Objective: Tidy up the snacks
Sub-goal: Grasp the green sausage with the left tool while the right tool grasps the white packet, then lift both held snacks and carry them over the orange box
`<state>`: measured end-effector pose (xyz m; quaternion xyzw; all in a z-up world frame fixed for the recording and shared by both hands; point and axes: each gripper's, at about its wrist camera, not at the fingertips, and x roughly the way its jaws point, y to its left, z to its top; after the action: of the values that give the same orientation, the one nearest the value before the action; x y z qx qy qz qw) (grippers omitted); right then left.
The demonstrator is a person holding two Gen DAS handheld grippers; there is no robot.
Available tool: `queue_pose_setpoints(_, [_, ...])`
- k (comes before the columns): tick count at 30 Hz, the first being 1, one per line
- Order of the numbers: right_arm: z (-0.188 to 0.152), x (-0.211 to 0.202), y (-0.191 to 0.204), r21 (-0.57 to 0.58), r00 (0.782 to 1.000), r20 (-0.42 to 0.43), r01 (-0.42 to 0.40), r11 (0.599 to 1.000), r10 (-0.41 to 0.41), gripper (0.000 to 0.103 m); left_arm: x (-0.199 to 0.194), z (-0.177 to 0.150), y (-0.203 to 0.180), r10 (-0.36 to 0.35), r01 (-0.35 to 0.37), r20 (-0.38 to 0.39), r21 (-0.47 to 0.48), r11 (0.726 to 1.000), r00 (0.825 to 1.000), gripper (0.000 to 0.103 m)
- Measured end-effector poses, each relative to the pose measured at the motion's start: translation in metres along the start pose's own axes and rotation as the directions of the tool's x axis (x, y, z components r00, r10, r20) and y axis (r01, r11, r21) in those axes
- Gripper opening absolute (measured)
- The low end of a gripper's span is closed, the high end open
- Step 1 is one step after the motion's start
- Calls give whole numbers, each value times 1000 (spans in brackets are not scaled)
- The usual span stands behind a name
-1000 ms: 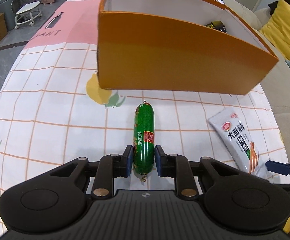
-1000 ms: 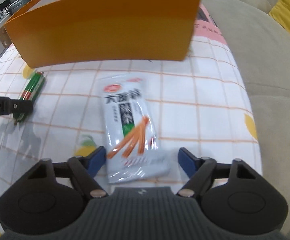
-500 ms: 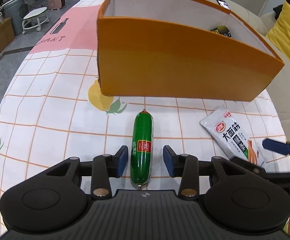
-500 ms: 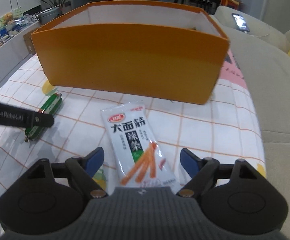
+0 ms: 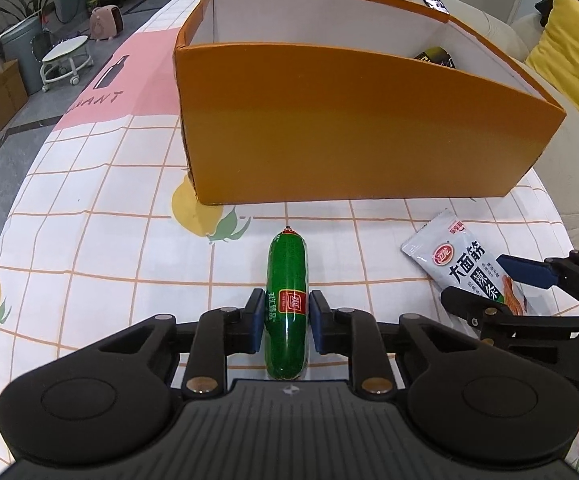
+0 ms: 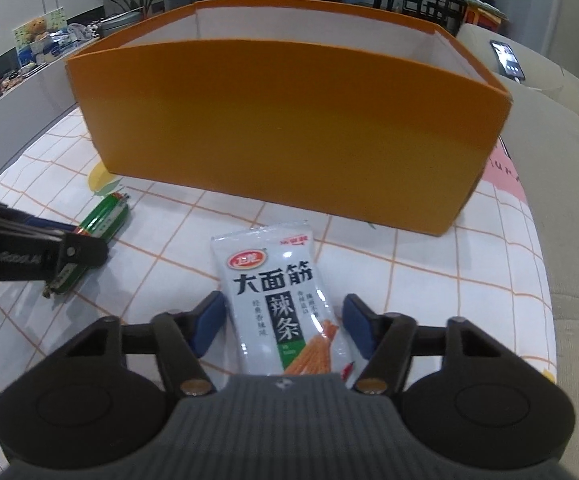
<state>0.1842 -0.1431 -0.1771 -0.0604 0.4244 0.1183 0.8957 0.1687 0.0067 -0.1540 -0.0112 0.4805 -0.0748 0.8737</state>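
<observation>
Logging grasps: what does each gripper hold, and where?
Left gripper clamps the green sausage near its middle label; right gripper straddles the spicy-strip packet, open.

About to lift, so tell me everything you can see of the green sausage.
The green sausage is a glossy plastic-cased stick with a red label and crimped ends. It lies flat on the checked tablecloth, pointing at the orange box but short of it. The left claw pinches its near half on both sides.
</observation>
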Motion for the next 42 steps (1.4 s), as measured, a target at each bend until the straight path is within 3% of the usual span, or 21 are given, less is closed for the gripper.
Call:
queue_pose_setpoints(6, [3,-3,4,16,999,-33,14,1000,-14,52,-2,-1,-3,-13,13,-9,17,1000,1000,24])
queue_pose_setpoints(13, [-2,-24,-4,127,998,-55,-21,992,28,49,-21,-5,-7,-40,40,13,9,999,999,24])
queue_pose_setpoints(27, [15,-110,-5,198,995,93,-49,979,31,48,-95,6,-25,-100,97,130,25,995,986,24])
queue_pose_setpoints(34, [46,-150,-19,192,981,190,-67,979,30,48,-123,38,-29,-126,116,200,61,991,972,24])
queue_pose_setpoints(42, [108,-156,-41,156,970,233,-101,983,63,48,-131,102,-27,-151,128,238,109,986,960,24])
